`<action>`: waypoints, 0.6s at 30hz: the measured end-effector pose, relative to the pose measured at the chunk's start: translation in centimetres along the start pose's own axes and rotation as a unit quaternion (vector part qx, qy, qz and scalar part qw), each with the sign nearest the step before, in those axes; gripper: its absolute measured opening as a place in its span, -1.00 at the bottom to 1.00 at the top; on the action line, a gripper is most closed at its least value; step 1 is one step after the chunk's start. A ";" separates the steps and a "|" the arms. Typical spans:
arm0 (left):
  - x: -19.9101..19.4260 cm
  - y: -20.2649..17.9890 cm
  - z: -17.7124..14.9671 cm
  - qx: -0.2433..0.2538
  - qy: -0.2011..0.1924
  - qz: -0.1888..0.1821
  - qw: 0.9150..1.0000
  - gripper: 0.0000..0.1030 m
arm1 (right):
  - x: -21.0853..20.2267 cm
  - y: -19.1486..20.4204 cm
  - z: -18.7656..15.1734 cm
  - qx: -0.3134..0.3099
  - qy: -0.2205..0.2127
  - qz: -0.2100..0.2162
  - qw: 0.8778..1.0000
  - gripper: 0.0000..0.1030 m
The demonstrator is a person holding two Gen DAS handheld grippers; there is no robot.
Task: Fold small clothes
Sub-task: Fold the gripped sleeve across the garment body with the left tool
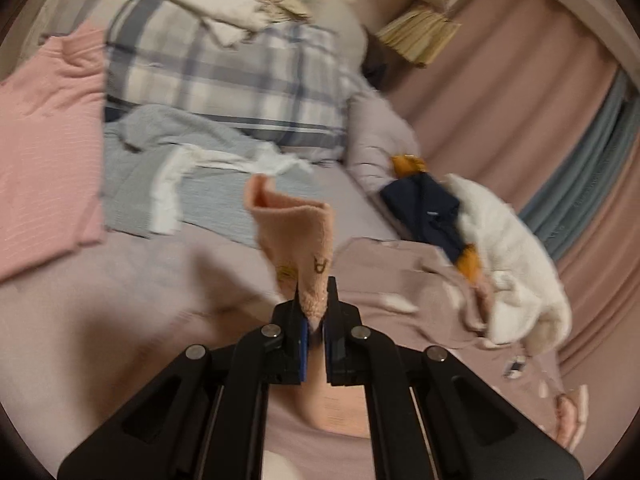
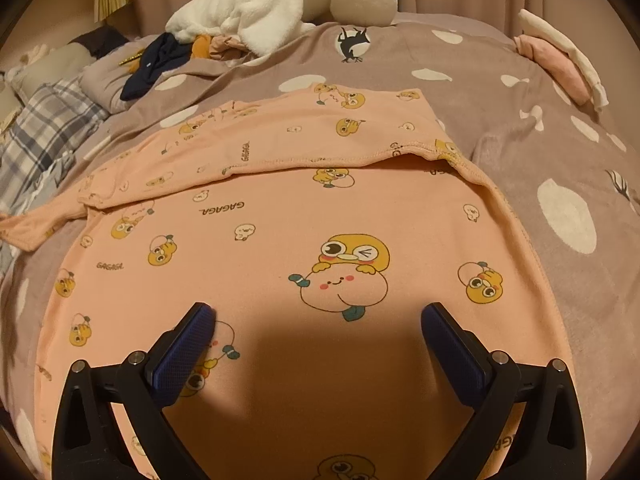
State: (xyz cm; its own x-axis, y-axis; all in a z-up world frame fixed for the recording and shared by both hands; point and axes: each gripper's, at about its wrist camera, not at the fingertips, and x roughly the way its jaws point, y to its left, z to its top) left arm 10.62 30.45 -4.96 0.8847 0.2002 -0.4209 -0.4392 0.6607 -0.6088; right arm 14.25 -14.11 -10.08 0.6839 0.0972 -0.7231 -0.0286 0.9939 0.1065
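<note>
A peach-pink child's top (image 2: 304,216) printed with yellow cartoon figures lies spread on the bed, its far side folded over. My right gripper (image 2: 318,314) stands open just above the cloth, its blue pads (image 2: 188,344) wide apart with nothing between them. In the left wrist view my left gripper (image 1: 315,292) is shut on a pink sleeve (image 1: 292,224) of that top, and the sleeve rises from the closed jaws above the bed.
A mauve spotted blanket (image 2: 520,128) covers the bed. A white plush toy (image 2: 288,0) with a navy garment (image 2: 156,60) lies at the far side. A plaid pillow (image 1: 224,72), a blue-grey garment (image 1: 208,168) and a folded pink one (image 1: 48,140) sit left. Pink curtains (image 1: 520,80) hang behind.
</note>
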 end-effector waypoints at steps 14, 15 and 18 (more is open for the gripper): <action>1.6 -19.9 -8.5 0.162 0.107 -0.135 0.972 -0.94 | -2.4 -2.2 -0.5 0.039 -0.013 0.059 0.997 1.00; 1.4 -21.0 -9.1 0.173 0.105 -0.137 0.970 -0.94 | -2.7 -2.5 -0.6 0.039 -0.012 0.051 0.998 1.00; 1.2 -23.6 -10.8 0.169 0.116 -0.142 0.968 -0.94 | -3.6 -3.8 -0.9 0.033 -0.013 0.021 0.999 1.00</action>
State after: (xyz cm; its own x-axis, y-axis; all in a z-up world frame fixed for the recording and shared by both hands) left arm 20.38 7.29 1.60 0.8859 -0.1661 -0.4332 -0.0731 0.8721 -0.4838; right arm 11.24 -18.22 -8.56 0.7015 0.1366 -0.6994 -0.0095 0.9832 0.1824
